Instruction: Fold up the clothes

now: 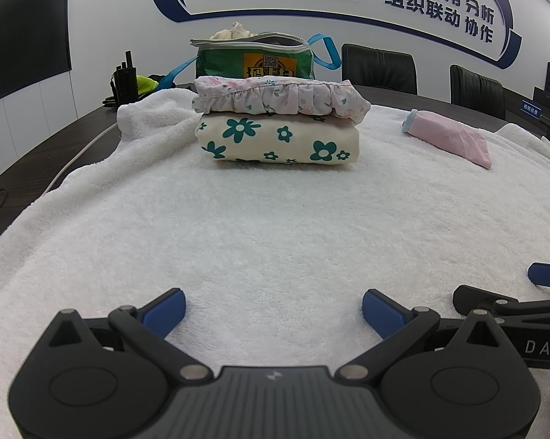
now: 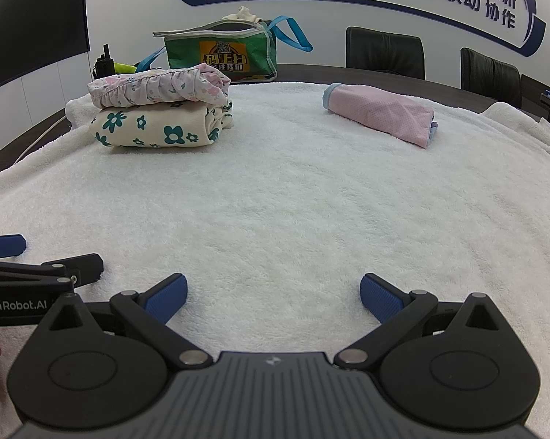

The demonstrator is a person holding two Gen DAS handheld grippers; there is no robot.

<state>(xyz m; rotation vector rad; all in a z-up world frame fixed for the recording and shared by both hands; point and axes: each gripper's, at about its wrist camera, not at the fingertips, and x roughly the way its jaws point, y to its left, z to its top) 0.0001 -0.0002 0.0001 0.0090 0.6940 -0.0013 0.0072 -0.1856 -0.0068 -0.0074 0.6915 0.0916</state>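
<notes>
Two folded garments are stacked ahead on the white towel [image 1: 275,226]: a cream one with teal flowers [image 1: 278,139] below, a pale pink floral ruffled one [image 1: 278,98] on top. The same stack, cream garment [image 2: 154,126] under ruffled garment [image 2: 158,86], lies far left in the right wrist view. A folded pink garment with blue trim [image 1: 450,135] [image 2: 381,111] lies apart to the right. My left gripper [image 1: 273,311] is open low over bare towel, holding nothing. My right gripper [image 2: 273,294] is likewise open and empty, side by side with the left.
A green bag [image 1: 255,56] [image 2: 220,55] with blue straps and cloth inside stands behind the stack. Black chairs [image 1: 379,67] line the far side of the dark table [image 1: 37,168]. Radios [image 1: 123,78] and a white cable [image 1: 74,161] lie at the left.
</notes>
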